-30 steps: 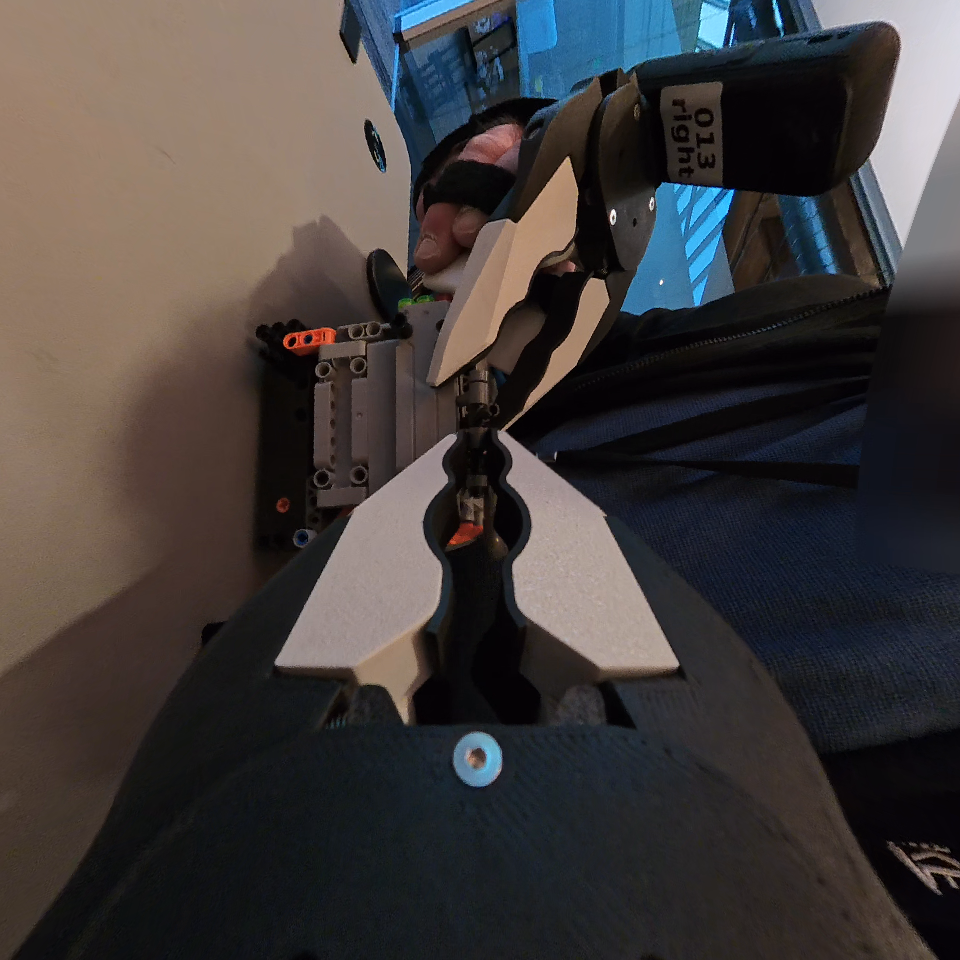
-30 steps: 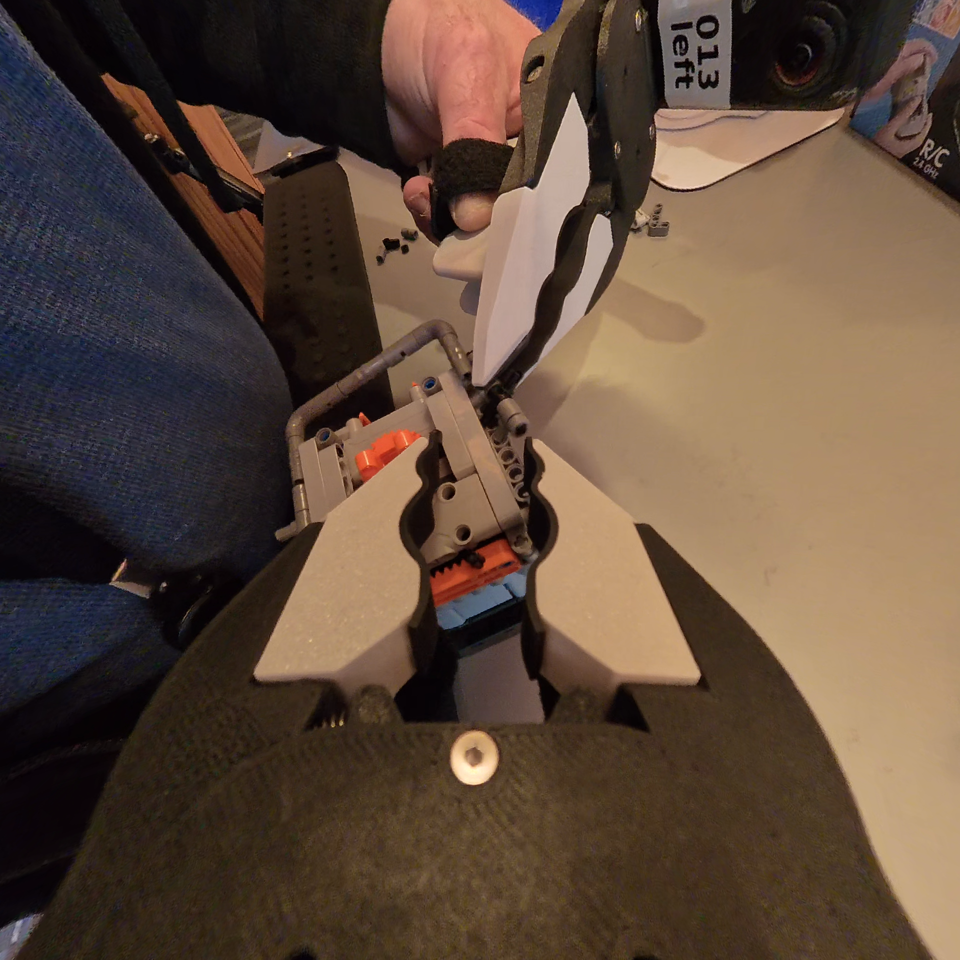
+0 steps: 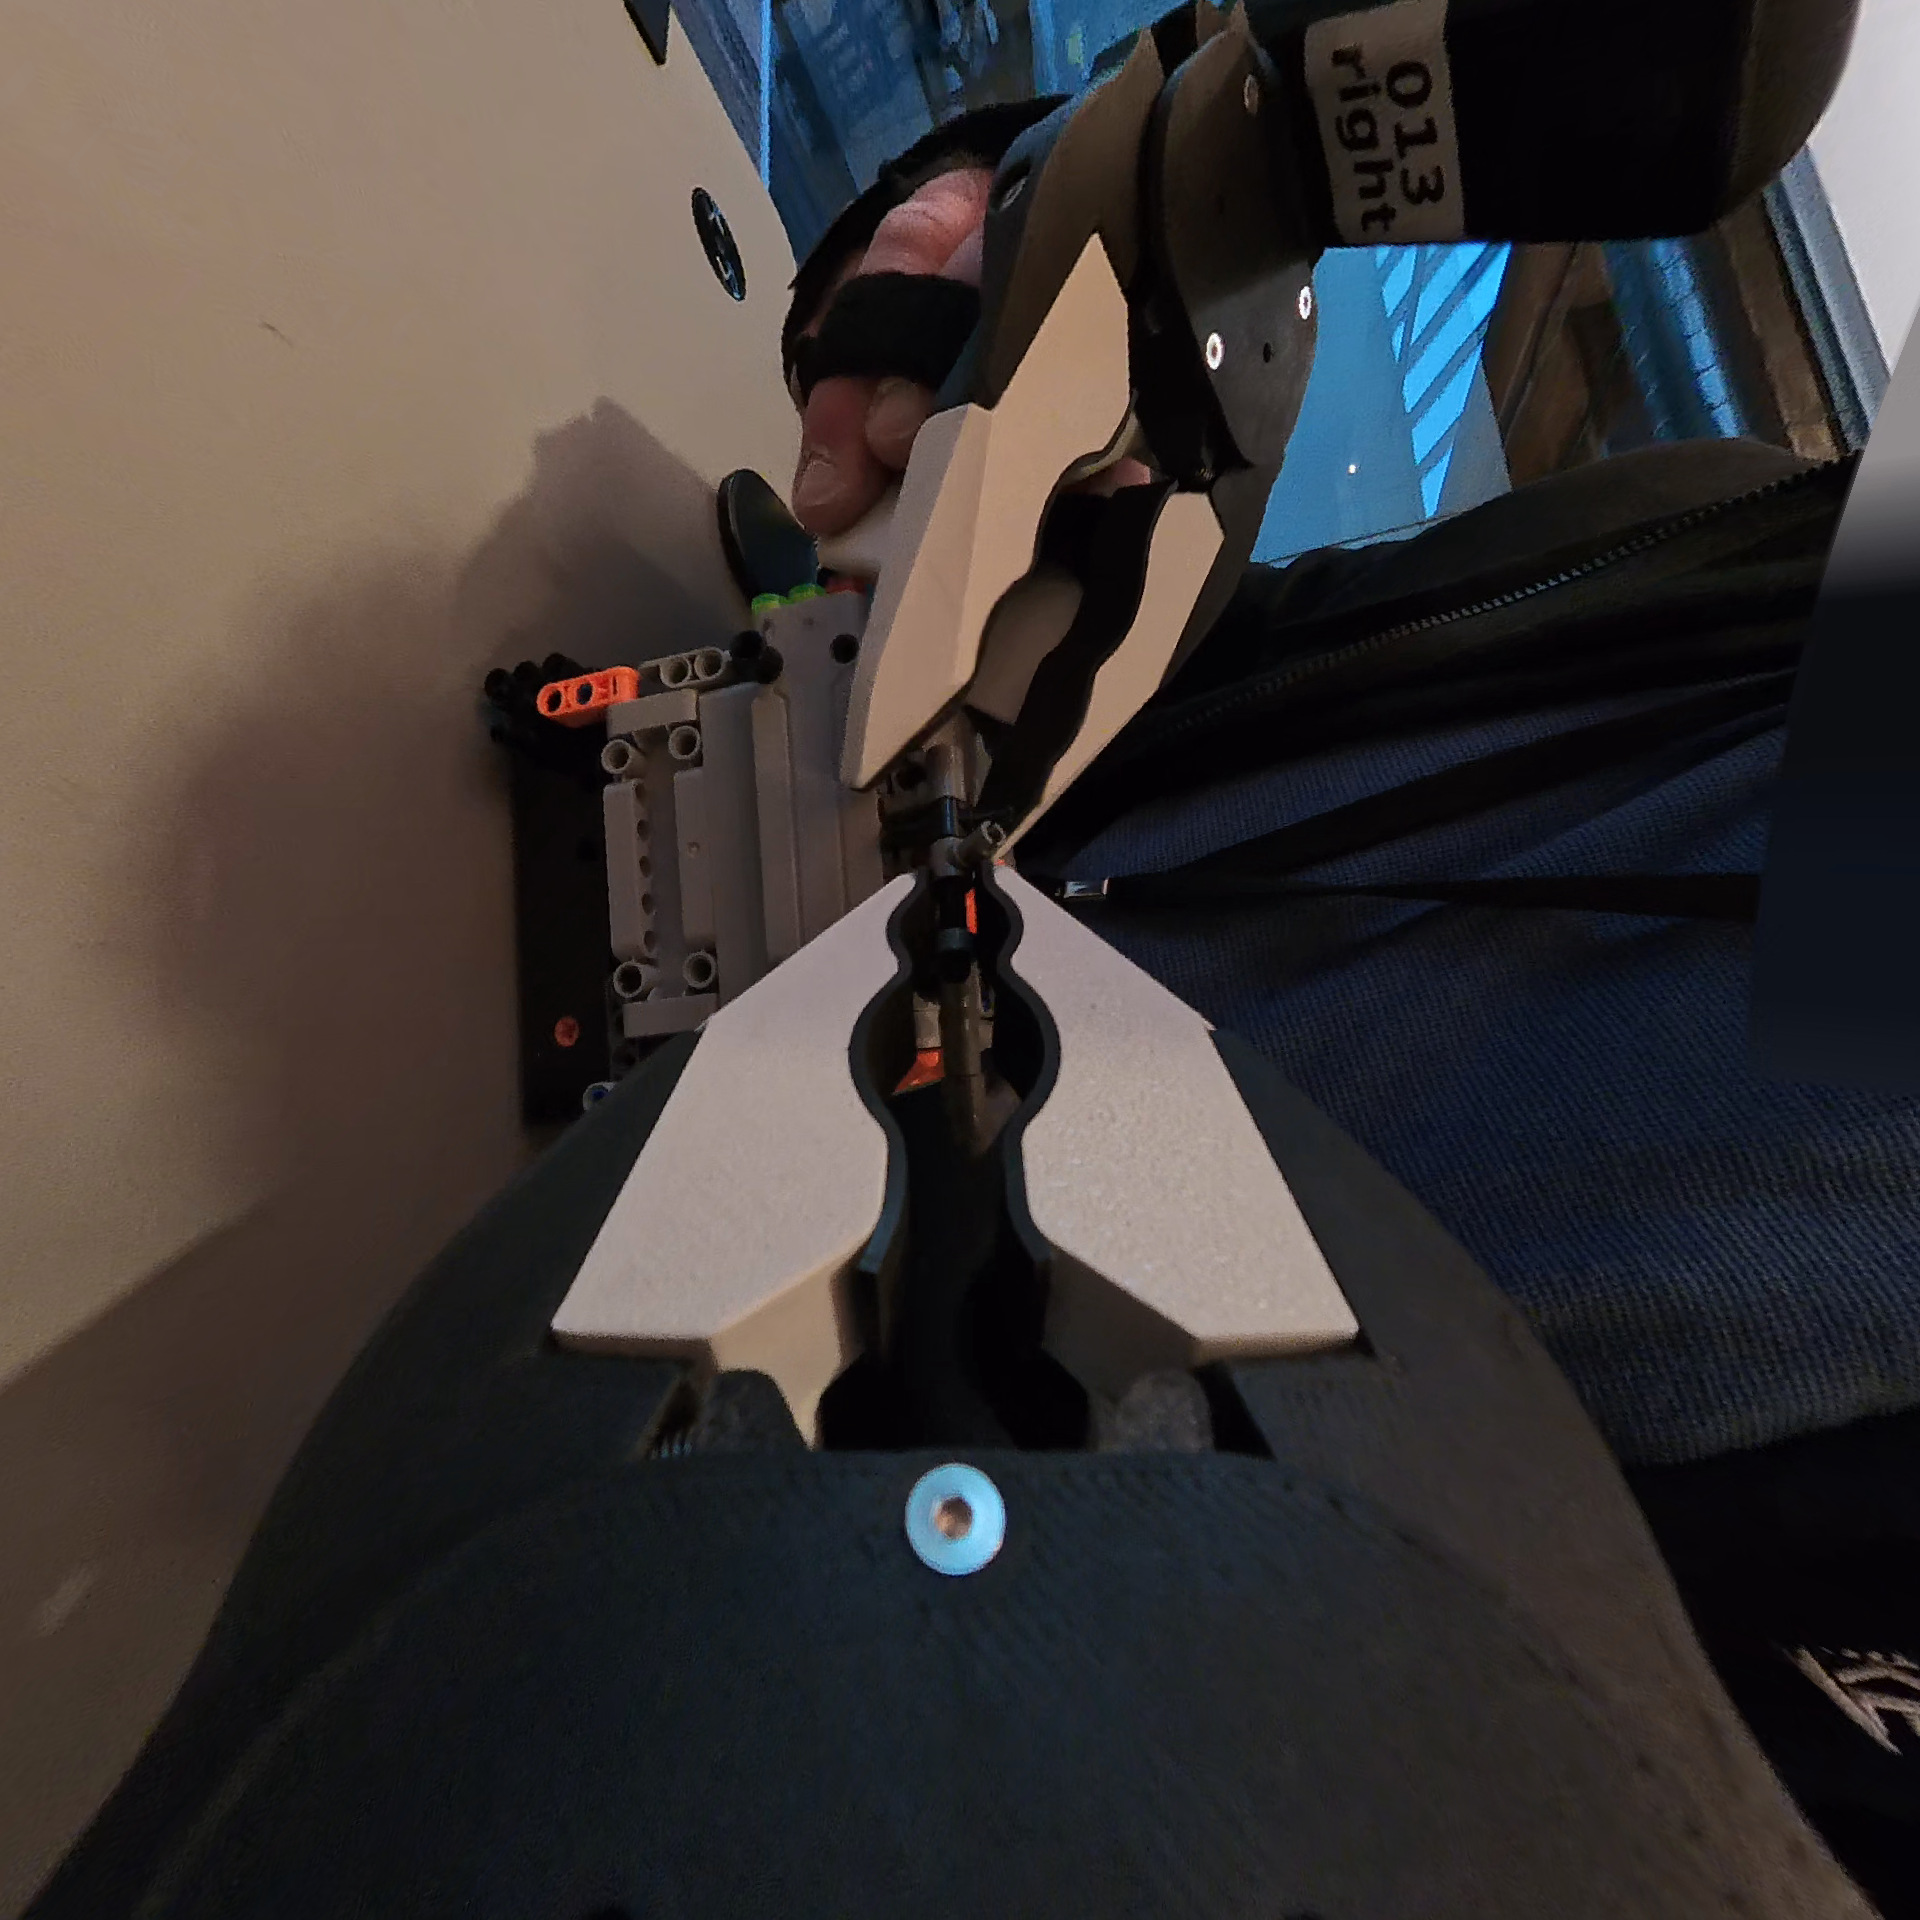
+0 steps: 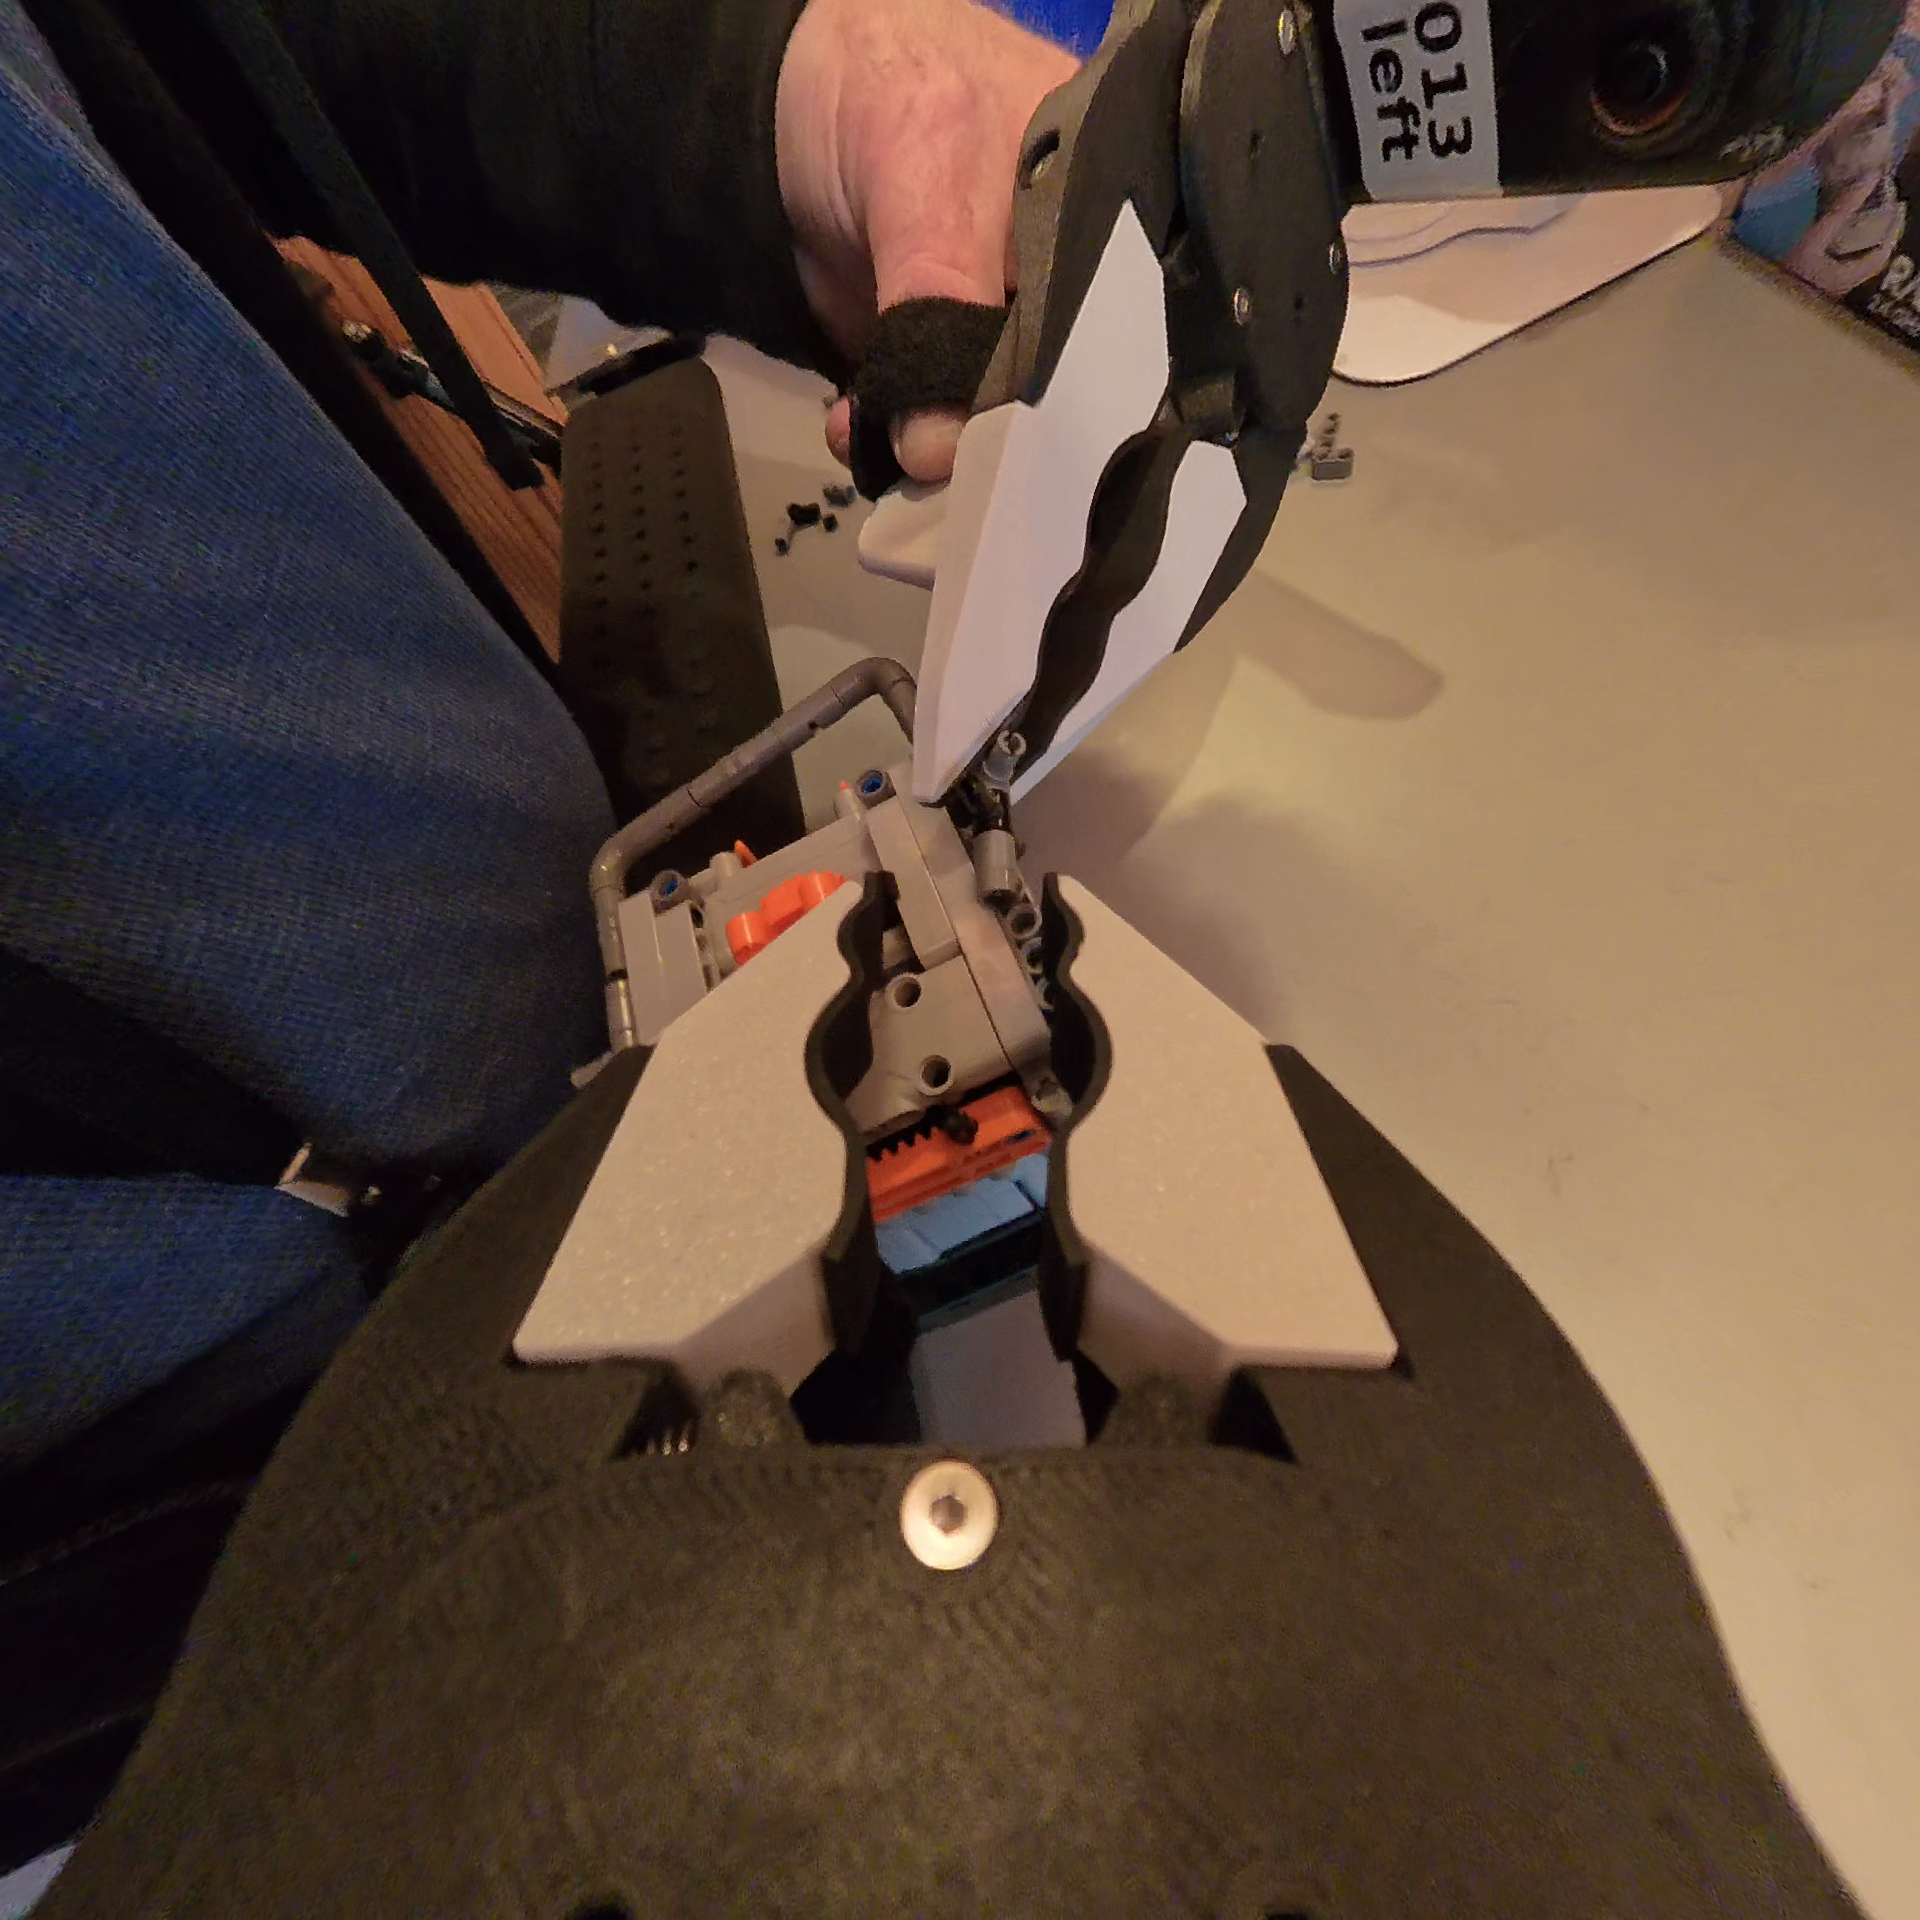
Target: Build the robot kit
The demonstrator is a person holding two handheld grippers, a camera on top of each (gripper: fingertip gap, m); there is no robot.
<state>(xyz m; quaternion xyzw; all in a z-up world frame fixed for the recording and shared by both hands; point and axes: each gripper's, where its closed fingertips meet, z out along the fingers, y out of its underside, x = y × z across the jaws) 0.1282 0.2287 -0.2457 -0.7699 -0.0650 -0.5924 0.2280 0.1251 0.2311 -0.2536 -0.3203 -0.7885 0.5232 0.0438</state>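
The right gripper (image 4: pixel 956 914) is closed around the grey block model (image 4: pixel 935 997), which sits between its fingers above the beige table (image 4: pixel 1558 935); the left gripper (image 3: pixel 951 894) is nearly closed, its tips pinching a small grey pin (image 3: pixel 951 831) on the model's end, just beside the right gripper's tips.

Right gripper (image 4: pixel 956 925) clamped, fingers parted; left gripper (image 3: pixel 951 883) pinched nearly closed, tips meeting the right's; hand (image 4: pixel 914 208) gripping.

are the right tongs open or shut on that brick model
Shut on the model: the right tongs have both fingers pressed against its grey sides.
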